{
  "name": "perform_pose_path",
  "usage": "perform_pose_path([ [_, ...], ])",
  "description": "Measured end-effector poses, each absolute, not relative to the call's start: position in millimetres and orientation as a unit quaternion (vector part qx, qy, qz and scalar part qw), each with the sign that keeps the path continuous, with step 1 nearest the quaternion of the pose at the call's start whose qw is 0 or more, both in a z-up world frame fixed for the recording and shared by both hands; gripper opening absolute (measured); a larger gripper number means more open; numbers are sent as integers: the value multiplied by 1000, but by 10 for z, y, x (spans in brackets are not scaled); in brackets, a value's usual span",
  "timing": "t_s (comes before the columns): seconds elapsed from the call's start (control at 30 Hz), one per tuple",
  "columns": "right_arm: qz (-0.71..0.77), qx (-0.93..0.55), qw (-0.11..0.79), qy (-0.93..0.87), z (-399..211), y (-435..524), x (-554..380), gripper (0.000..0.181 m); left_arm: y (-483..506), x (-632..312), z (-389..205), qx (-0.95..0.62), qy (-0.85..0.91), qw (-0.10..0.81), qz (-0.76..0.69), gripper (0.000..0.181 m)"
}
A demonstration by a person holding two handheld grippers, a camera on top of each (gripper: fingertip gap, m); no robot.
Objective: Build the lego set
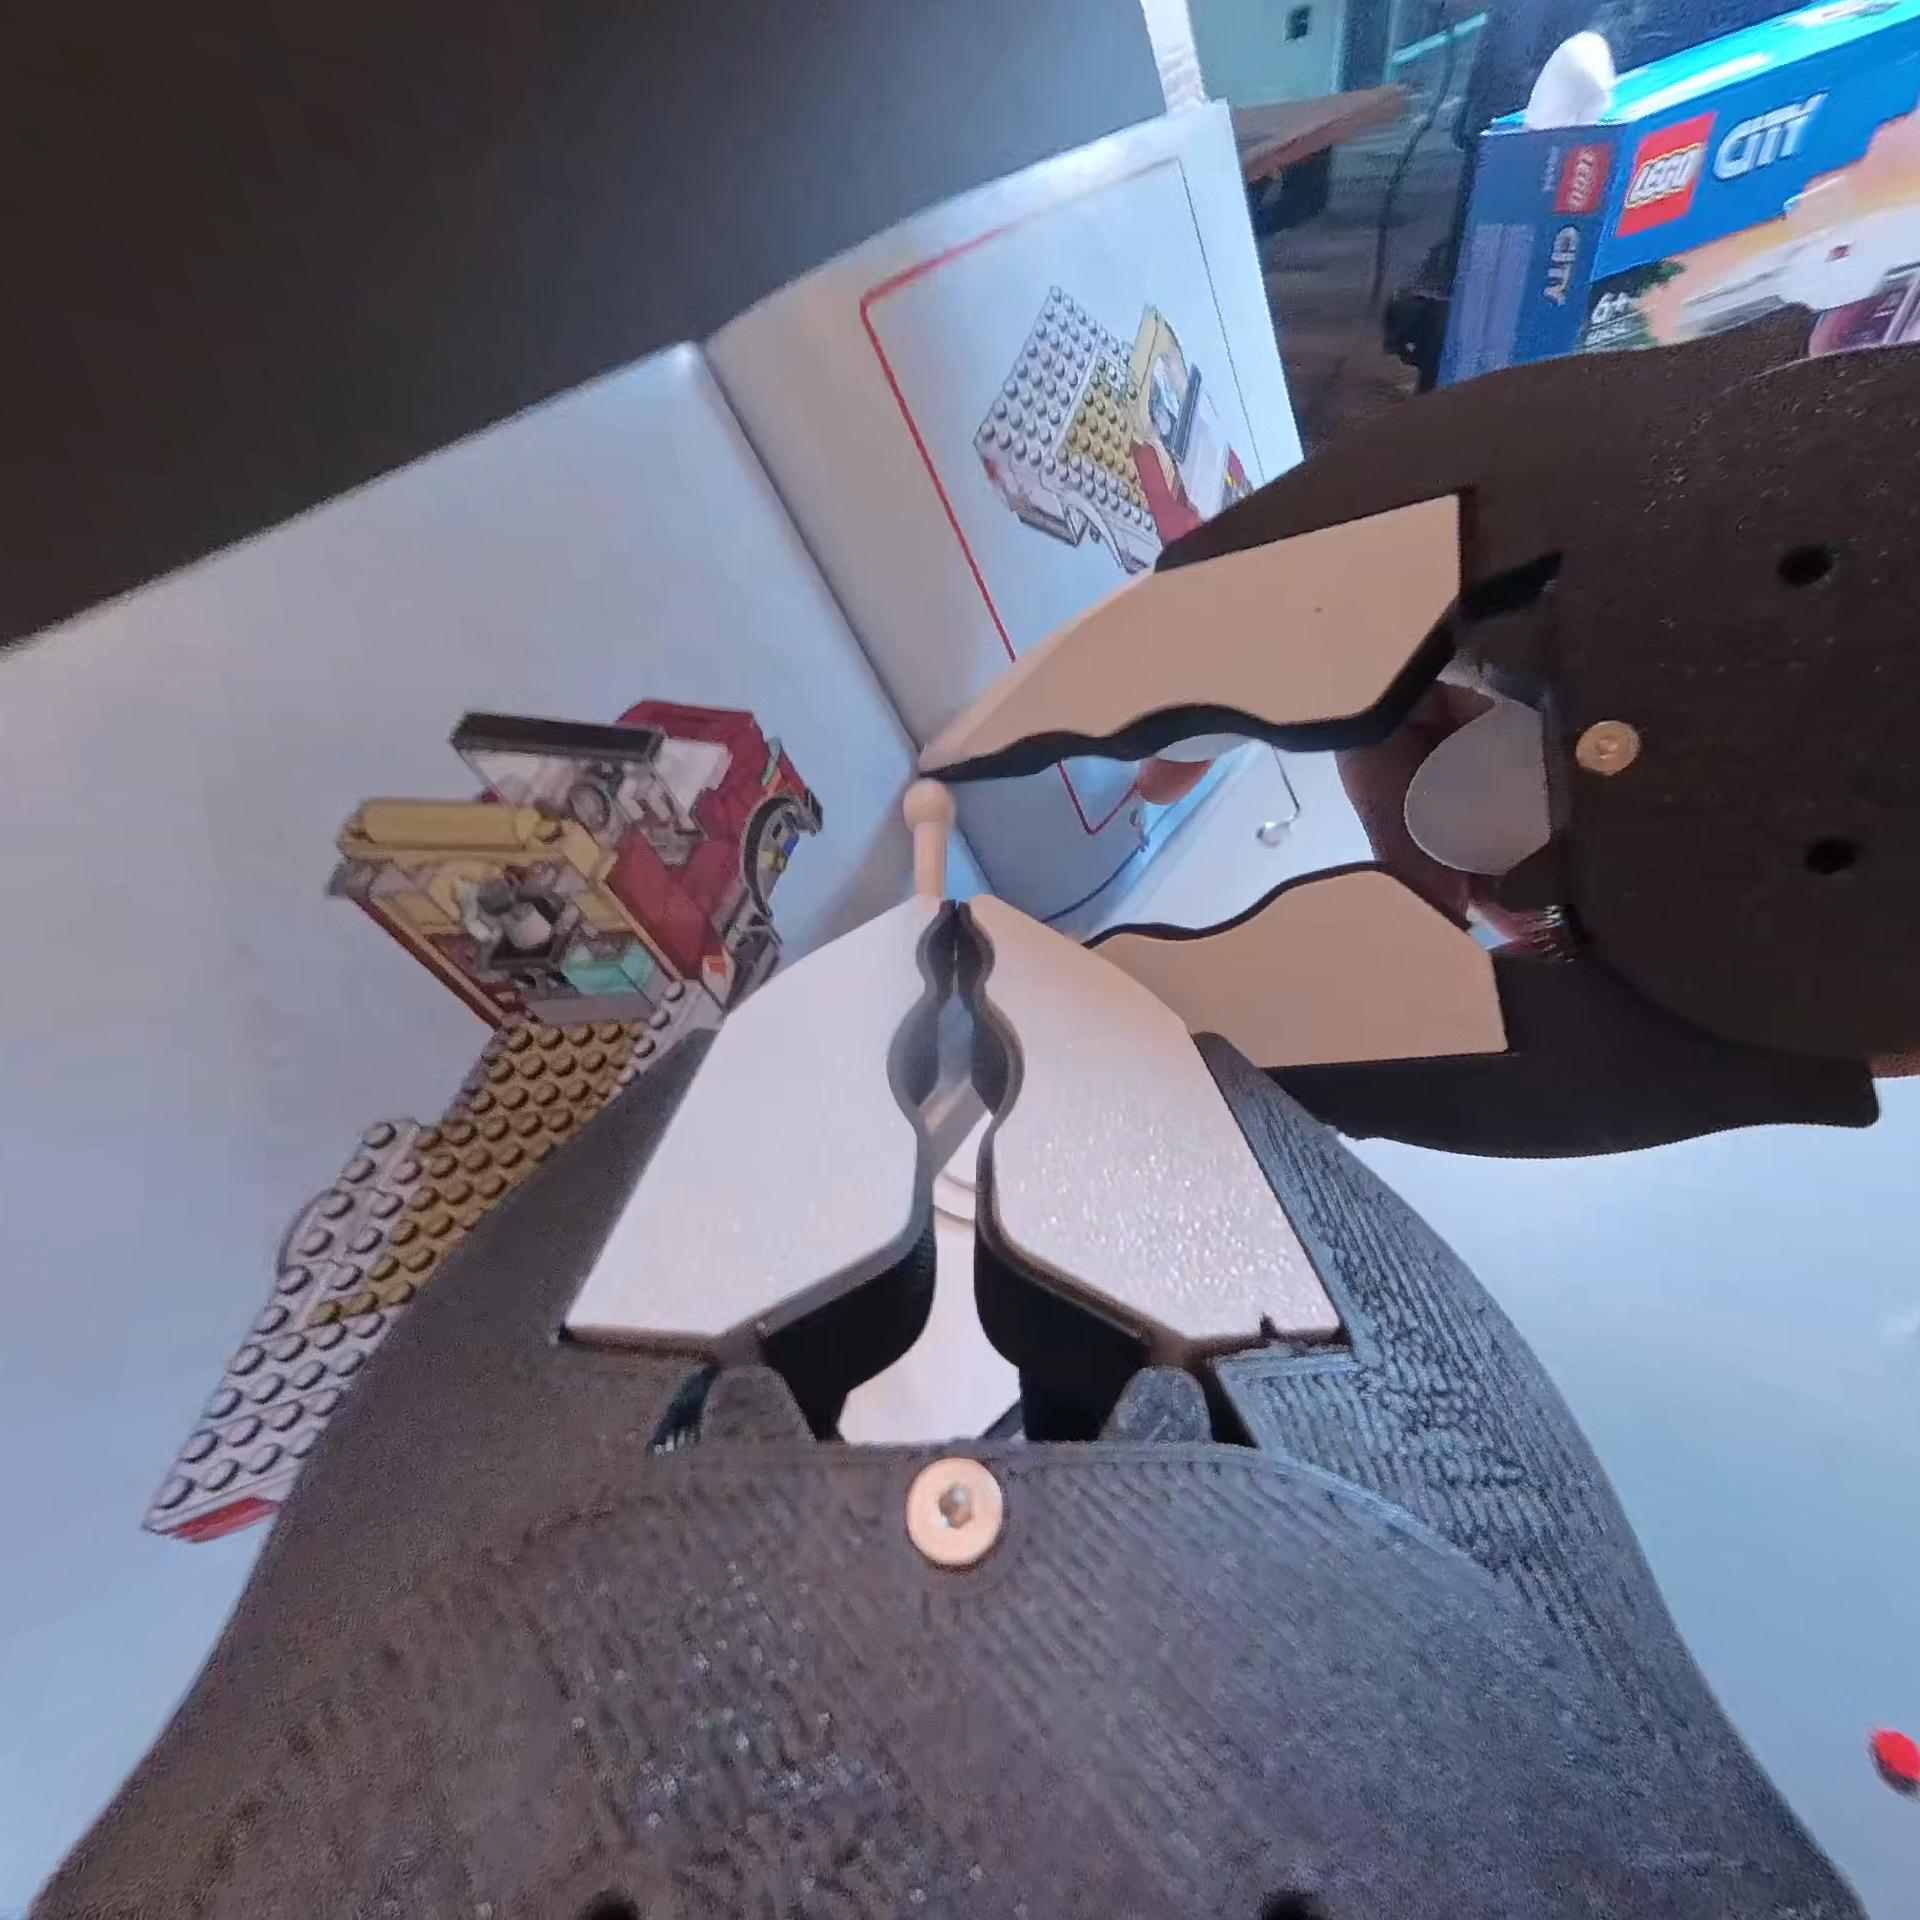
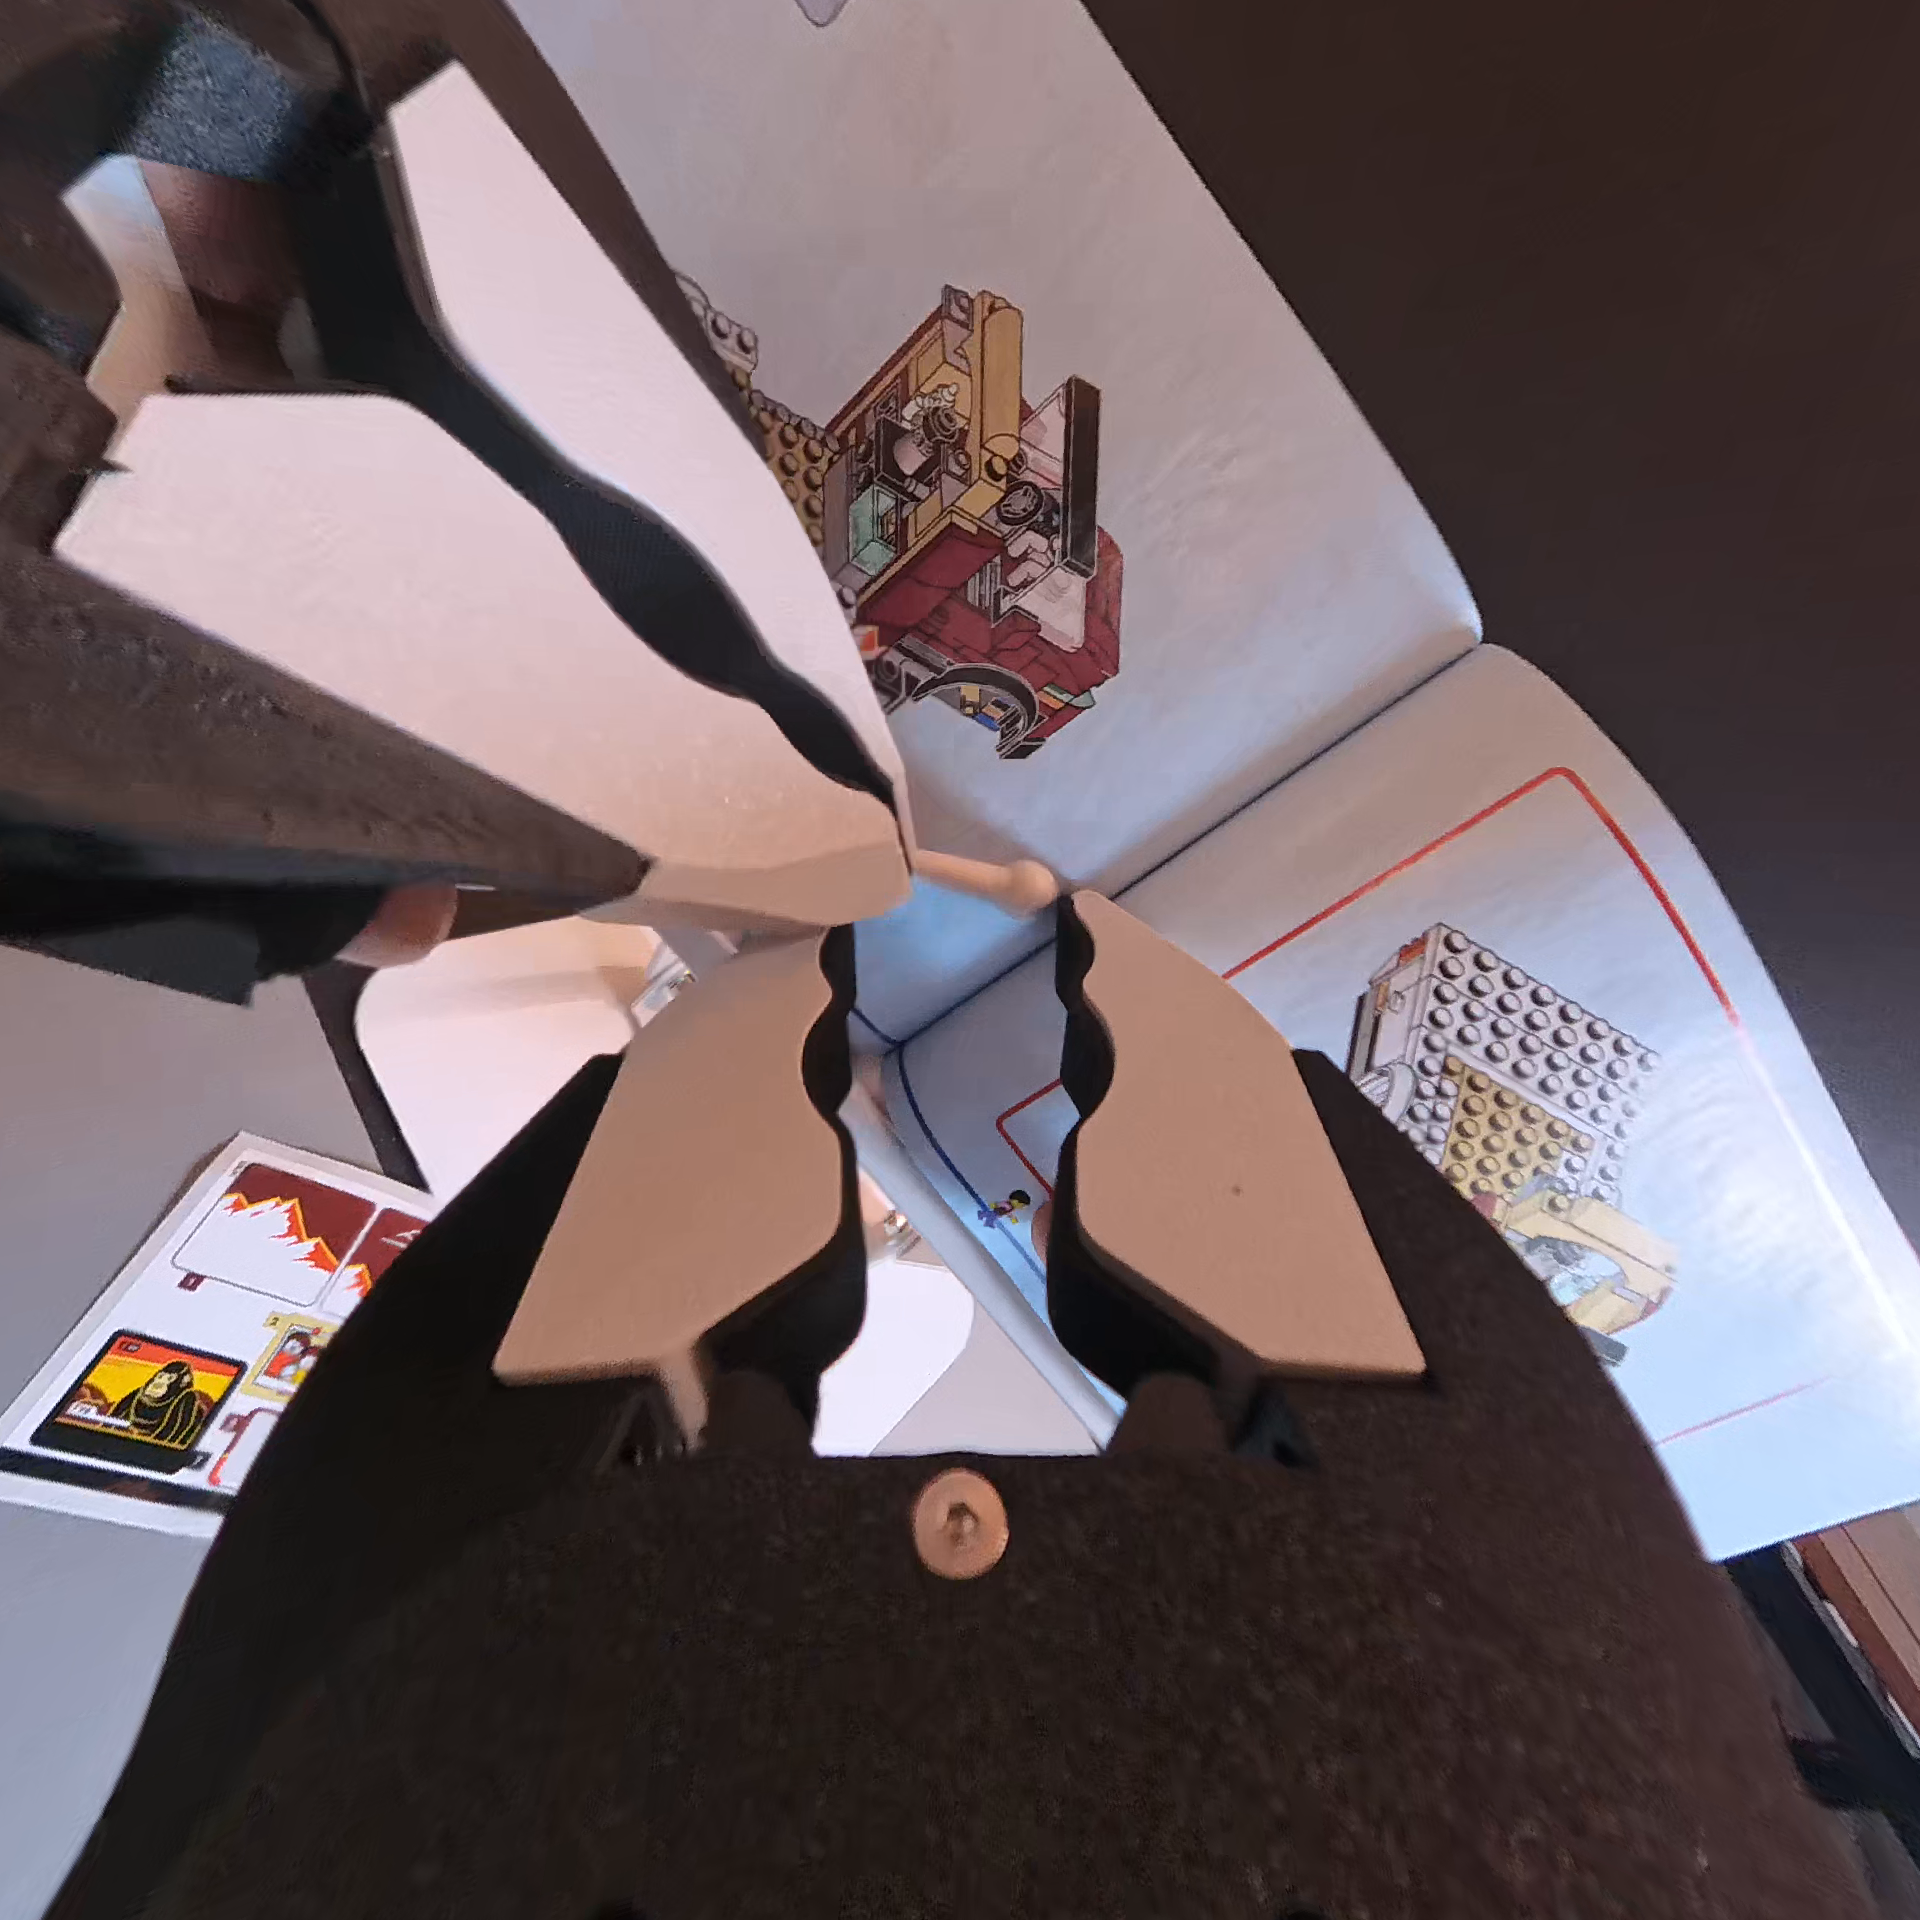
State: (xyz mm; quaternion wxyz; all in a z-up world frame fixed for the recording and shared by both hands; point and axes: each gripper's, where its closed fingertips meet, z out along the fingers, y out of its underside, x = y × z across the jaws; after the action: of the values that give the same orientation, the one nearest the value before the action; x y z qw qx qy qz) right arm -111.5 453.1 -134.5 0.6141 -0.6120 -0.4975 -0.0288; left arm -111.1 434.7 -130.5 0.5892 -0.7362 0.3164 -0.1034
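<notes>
My left gripper [image 1: 958, 912] is shut on the stem of a small cream lever piece with a ball end [image 1: 928, 836], which sticks out past its tips. My right gripper [image 2: 951, 920] is open, and one of its fingertips [image 2: 1075, 914] sits right beside the lever's ball [image 2: 1023, 881]. In the left wrist view the right gripper [image 1: 1013, 857] comes in from the right, jaws apart around the lever. In the right wrist view the left gripper [image 2: 902, 831] reaches in from the upper left. Both hover over the open instruction booklet [image 1: 520, 623] with printed truck pictures [image 2: 966, 499].
A blue Lego box [image 1: 1683, 187] stands at the back right. A sticker sheet [image 2: 187, 1351] lies on the white table at the lower left. A small red piece [image 1: 1896, 1756] lies near the right edge. The booklet [image 2: 1247, 520] fills the space under both grippers. My two grippers' fingertips are within a few centimetres of each other.
</notes>
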Motion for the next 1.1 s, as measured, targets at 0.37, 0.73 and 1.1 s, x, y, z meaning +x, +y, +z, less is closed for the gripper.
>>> perform_pose_path([
  [0.37,58,-642,650,-402,-1348,4295,-665,36,4382,-1119,-1324,-728,287,617,-83,0],
  [0.73,12,-672,639,-374,-1622,4682,-109,40,4227,-709,-1279,-682,368,632,36,0],
  [1.1,4,-681,653,-332,-1719,4662,196,41,4638,-647,-1571,-736,321,590,84,0],
])
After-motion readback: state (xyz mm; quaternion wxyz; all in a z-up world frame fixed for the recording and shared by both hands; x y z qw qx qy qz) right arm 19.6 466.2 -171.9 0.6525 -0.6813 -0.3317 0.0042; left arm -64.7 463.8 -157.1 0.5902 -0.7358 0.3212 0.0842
